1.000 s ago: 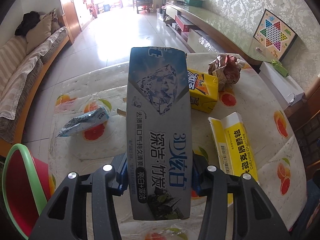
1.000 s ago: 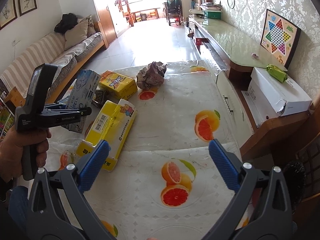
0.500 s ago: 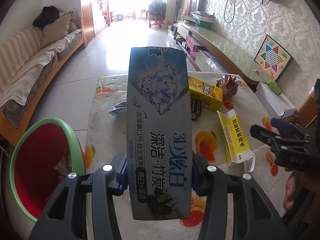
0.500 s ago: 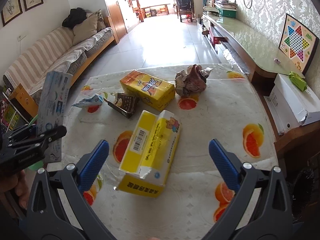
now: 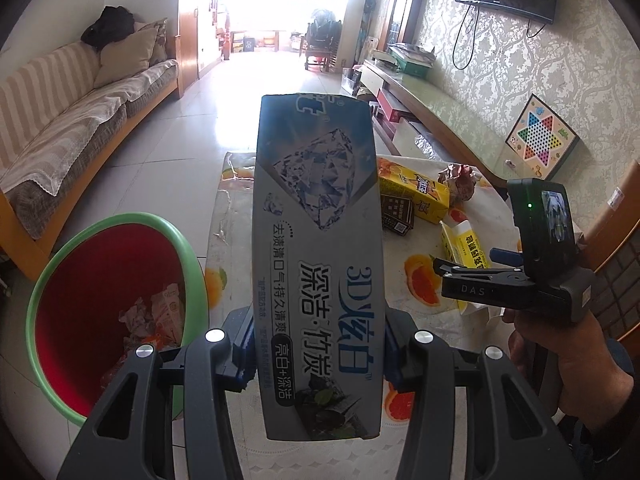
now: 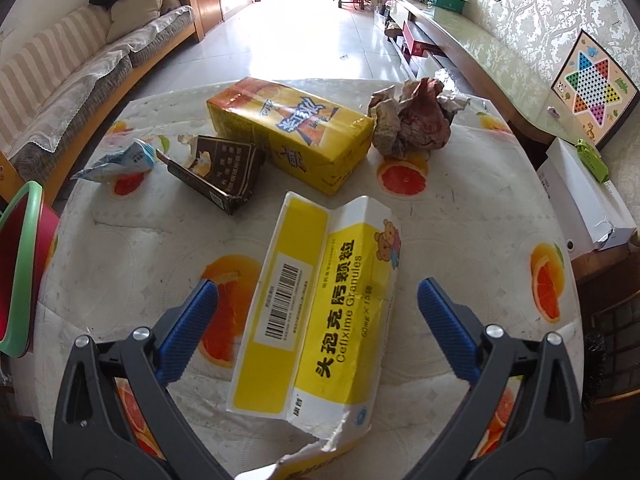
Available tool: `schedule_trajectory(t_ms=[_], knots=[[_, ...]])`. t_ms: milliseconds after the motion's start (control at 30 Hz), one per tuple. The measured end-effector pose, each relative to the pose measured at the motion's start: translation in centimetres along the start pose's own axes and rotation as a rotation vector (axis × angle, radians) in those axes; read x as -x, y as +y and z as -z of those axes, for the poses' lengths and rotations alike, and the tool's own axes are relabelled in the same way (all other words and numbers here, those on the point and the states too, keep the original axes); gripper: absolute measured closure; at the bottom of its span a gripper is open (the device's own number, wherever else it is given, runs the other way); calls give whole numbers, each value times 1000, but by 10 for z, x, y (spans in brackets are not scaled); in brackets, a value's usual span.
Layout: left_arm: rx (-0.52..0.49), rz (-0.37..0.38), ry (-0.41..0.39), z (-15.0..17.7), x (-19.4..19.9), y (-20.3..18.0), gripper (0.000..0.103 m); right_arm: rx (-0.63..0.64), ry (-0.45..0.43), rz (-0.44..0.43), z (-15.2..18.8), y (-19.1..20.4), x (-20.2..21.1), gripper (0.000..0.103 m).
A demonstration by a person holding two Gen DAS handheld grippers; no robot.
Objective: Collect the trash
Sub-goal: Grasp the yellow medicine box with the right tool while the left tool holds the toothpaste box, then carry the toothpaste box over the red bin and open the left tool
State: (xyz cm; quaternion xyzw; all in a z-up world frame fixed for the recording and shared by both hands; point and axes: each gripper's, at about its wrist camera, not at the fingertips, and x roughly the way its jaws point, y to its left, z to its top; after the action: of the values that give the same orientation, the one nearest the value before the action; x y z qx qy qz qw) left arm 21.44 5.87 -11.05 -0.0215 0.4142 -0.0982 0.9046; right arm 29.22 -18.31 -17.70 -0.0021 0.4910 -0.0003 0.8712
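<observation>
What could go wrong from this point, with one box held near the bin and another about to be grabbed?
The left gripper clamps the long toothpaste box only near its lower end, so it may pivot or land outside the bin, which sits off to the left. The right gripper is open around the torn yellow box; squeezing that crushed carton could make it buckle and slip.

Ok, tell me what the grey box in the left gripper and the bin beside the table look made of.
Grey box: printed paperboard, slightly glossy; flat folded panels and sharp edges suggest it. Bin: likely moulded plastic, smooth red inside with a green rim.
</observation>
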Motion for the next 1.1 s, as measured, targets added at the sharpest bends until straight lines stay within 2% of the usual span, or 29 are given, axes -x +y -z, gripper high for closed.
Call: schedule_trajectory(t_ms=[100,167,200,300,333,533,867,1100], knots=[[16,3,0,4,0,4,58,9,11,9,2,-1,-5,6],[27,5,-1,7,1,8,58,12,19,12,3,-1,-7,18],[30,5,-2,8,2,9,58,13,27,10,3,-2,-8,28],[31,3,-5,9,4,10,58,18,32,4,6,-3,-10,36],[33,3,-5,9,4,10,58,22,33,8,6,-3,-9,45],[35,2,-17,11,11,11,58,43,30,4,7,-5,-4,60],[28,-30,-49,8,30,15,58,90,-44,-5,9,-1,33,63],[71,-86,-71,5,44,42,58,144,-127,-56,2,20,79,63]])
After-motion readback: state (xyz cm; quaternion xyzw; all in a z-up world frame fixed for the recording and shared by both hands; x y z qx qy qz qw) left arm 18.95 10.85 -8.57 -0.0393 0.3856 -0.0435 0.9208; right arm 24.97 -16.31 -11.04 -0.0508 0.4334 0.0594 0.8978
